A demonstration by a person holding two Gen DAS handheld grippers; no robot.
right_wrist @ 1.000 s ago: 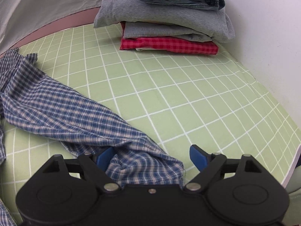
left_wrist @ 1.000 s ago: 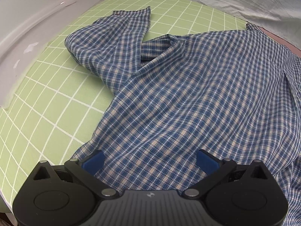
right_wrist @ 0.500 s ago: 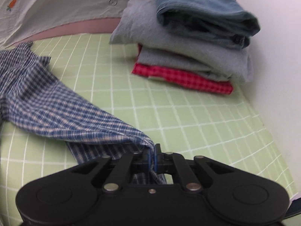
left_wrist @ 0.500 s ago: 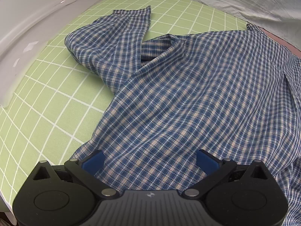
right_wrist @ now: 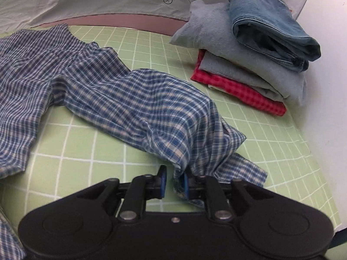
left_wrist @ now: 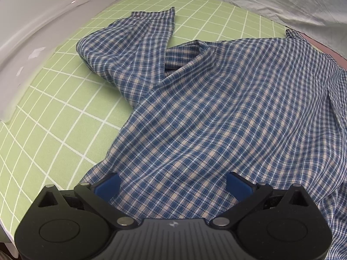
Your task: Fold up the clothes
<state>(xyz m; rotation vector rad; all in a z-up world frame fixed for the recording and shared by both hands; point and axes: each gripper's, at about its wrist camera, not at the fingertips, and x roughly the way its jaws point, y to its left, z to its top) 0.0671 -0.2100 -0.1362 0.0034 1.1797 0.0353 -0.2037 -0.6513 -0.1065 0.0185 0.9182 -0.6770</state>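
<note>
Blue-and-white checked cloth fills most of what we see: the shirt (left_wrist: 216, 112) lies spread on the green gridded mat (left_wrist: 54, 112) that covers the worktop, its collar bunched near the middle and one sleeve (left_wrist: 130, 49) folded back toward the far edge.

Our left gripper (left_wrist: 173, 186) hangs over the near hem with its jaws spread wide; shirt fabric lies between the blue pads (left_wrist: 107, 185), but they do not press on it.

In the right wrist view, the other sleeve (right_wrist: 151, 108) is heaped into a ridge that runs down to our right gripper (right_wrist: 173, 182). Its jaws are opening, with a fold of the cuff draped in the narrow gap between them, against the right-hand pad and clear of the left-hand one.

Beyond that sleeve, at the mat's far corner, sits a pile of folded clothes (right_wrist: 249, 65): a red checked piece at the bottom, grey ones above, blue denim on top. A pale sheet (right_wrist: 97, 0) lies behind the mat.
</note>
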